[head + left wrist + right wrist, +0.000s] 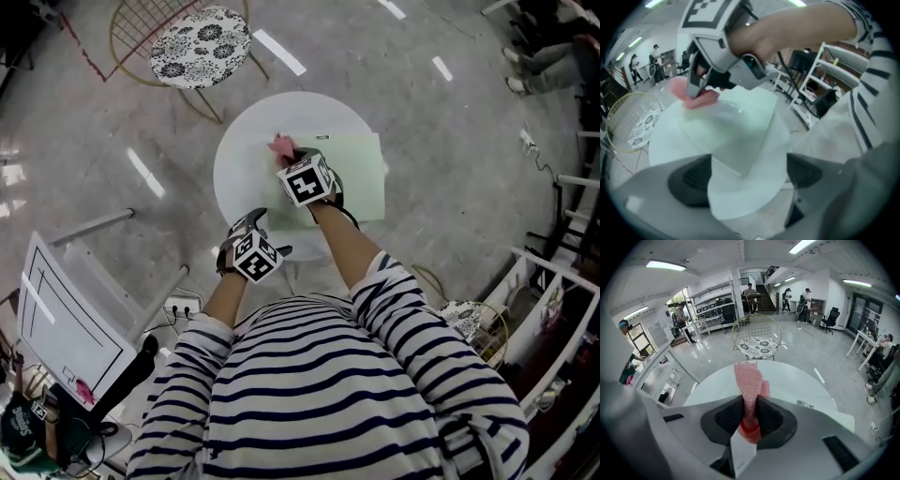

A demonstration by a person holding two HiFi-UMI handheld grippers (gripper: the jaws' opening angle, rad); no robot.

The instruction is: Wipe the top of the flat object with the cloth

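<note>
Wiping seems the step in hand: the right claw (pixel 749 405), clamped on the pink cloth (pixel 750 376), sits at the far-left corner of the flat object (pixel 361 178). Next, sweep the cloth across it. The left claw (pixel 749 176) gapes empty by the near-left corner.

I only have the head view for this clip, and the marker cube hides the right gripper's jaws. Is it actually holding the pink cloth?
Observer: Yes. In the right gripper view, the right gripper is shut on the pink cloth, which is pinched between both pads and sticks out ahead of them.
Operator: And the left one, is it gripping anything?
Observer: No. In the left gripper view, the left gripper is open with nothing between its jaws. Beyond the jaws are the near edge of the white table and a corner of the green sheet.
</note>
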